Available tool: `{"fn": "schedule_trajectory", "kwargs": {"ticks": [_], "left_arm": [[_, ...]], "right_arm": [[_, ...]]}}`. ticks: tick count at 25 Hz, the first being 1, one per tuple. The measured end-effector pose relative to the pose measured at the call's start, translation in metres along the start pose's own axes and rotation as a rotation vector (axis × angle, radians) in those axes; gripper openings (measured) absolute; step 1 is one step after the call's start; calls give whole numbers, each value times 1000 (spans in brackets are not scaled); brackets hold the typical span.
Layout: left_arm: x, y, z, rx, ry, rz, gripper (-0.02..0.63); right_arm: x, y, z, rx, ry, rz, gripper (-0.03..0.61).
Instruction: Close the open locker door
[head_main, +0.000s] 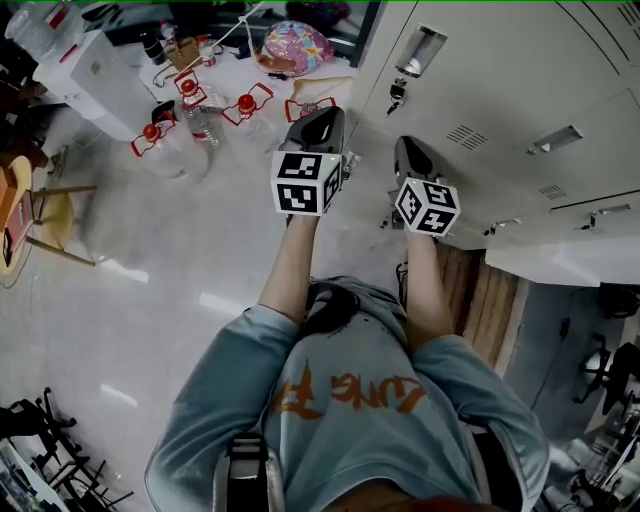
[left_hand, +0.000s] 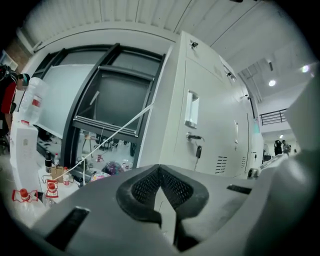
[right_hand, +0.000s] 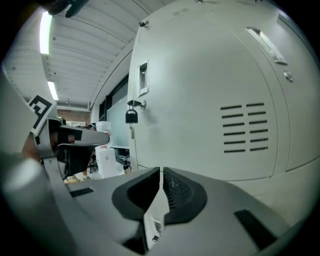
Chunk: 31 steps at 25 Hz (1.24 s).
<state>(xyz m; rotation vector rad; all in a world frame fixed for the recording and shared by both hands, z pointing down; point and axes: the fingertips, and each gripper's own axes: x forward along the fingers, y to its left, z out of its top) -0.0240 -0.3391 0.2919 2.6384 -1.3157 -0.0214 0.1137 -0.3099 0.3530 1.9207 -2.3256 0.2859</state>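
A bank of pale grey lockers (head_main: 520, 90) fills the upper right of the head view. Every door I see lies flush with the bank. One door has a recessed handle (head_main: 421, 49) and a hanging key (head_main: 396, 94). My left gripper (head_main: 322, 114) and right gripper (head_main: 406, 143) are held side by side just short of that door, both shut and empty. The left gripper (left_hand: 160, 168) view shows the handle (left_hand: 192, 108) and key (left_hand: 199, 150) from the side. In the right gripper (right_hand: 161, 172) view the door (right_hand: 210, 100), its dangling key (right_hand: 131, 116) and vent slots (right_hand: 245, 128) are close ahead.
Large water bottles with red handles (head_main: 170, 140) stand on the floor to the left, beside a white box (head_main: 95, 70) and a colourful bag (head_main: 296, 45). A wooden chair (head_main: 40, 215) is at the far left. Wooden slats (head_main: 490, 300) lie at the lockers' foot.
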Motion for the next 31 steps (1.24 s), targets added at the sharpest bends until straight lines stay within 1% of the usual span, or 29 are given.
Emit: {"fn": "schedule_trajectory", "kwargs": {"ticks": [5,8,13,18,23,27,31], "left_arm": [[-9,-30,22,43,-39,-31,18],[-17,-41,30,54,-60,-18,18],[-24,-62,36,73,-83,-22,18],[-29,-69,38,72,-89,-24,18],[-28,-76,42,79,-110,-29,17],[-25,-77,44,88,-117,-27,18],[-22,-71,46,105,-108,-7,18]], "right_arm": [[-26,0,36,-15,-71,36,43],[-45,-2,58,-50,-106,37,43],[-70,-14,84,-64,-153,21,43],[-81,-13,92,-76,-173,23,43],[-85,-17,96,-139,-172,-1,43],[-84,-20,101,-145,-185,-2,43],[-82,-20,104,-156,-189,-1,43]]}}
